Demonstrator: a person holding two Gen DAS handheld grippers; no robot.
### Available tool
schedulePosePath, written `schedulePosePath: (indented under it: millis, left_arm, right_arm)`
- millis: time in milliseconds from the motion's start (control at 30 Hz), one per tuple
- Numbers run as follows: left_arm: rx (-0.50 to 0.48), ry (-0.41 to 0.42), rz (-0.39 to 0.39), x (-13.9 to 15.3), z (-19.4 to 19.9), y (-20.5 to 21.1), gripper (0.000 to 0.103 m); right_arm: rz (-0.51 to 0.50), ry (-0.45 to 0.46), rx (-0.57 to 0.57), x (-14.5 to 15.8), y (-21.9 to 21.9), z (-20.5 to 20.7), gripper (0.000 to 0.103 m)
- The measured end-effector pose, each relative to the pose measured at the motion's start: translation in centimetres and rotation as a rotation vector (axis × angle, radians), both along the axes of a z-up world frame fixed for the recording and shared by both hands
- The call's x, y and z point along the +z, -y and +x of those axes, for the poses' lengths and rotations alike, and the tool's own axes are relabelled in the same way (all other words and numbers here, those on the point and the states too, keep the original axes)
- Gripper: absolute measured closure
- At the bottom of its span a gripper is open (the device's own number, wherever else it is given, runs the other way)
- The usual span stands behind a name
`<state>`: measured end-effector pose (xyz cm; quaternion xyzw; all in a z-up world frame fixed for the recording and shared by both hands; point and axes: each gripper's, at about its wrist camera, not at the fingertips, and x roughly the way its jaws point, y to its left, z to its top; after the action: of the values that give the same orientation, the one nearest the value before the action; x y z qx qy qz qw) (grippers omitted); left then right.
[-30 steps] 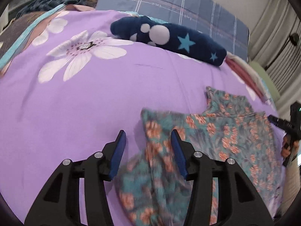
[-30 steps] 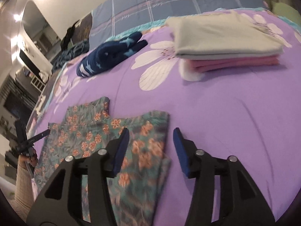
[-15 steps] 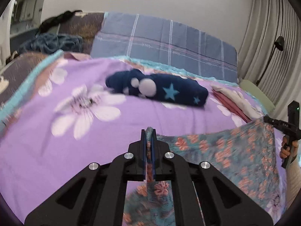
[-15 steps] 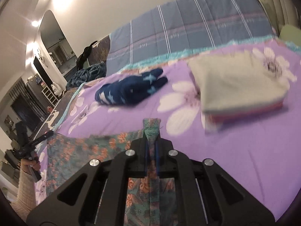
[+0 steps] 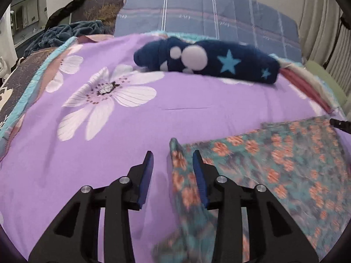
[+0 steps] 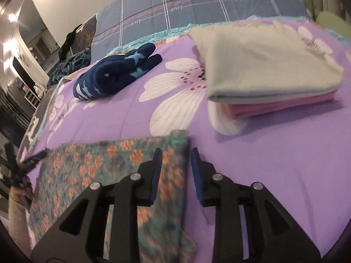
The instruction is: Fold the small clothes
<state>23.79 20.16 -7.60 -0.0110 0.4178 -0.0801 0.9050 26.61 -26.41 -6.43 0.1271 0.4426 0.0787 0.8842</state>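
A teal garment with orange flowers [image 5: 274, 166] lies folded over on the purple flowered bedspread [image 5: 109, 131]. My left gripper [image 5: 172, 160] is open; the garment's left corner stands up between its blue pads, touching neither firmly. In the right wrist view the same garment [image 6: 105, 164] lies flat, and my right gripper [image 6: 175, 156] is open over its right edge. The other gripper shows at the frame edge in each view [image 5: 341, 126] [image 6: 24, 164].
A dark blue plush garment with stars [image 5: 208, 60] [image 6: 116, 72] lies further back. A stack of folded clothes, grey-green over pink [image 6: 269, 65], sits at the right. A plaid blue pillow [image 5: 208, 15] and a dark heap of fabric [image 5: 65, 32] lie at the bed's head.
Both grippers were shut on the garment's corners half a second ago, holding it lifted. They have carried it forward, lowered it and opened, letting the fabric go.
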Motion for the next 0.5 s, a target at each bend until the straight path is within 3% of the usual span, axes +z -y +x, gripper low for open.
schedulePosePath:
  millis: [233,433,500]
  left_arm:
    - [-0.049,0.039,-0.133,2.9,-9.7,-1.7,0.065]
    - [-0.089,-0.035,-0.286,1.6,-18.0,-2.7,0.065]
    - [-0.098,-0.064,-0.294,0.7,-19.6,-2.5,0.066]
  right_arm:
    - [0.013,0.022,0.053,1.3,0.5,-8.0,0.073]
    - [-0.012,0.051,0.088,2.3,-0.6,-14.5,0.072]
    - [-0.018,0.075,0.114,3.0,-1.8,-16.1,0.071]
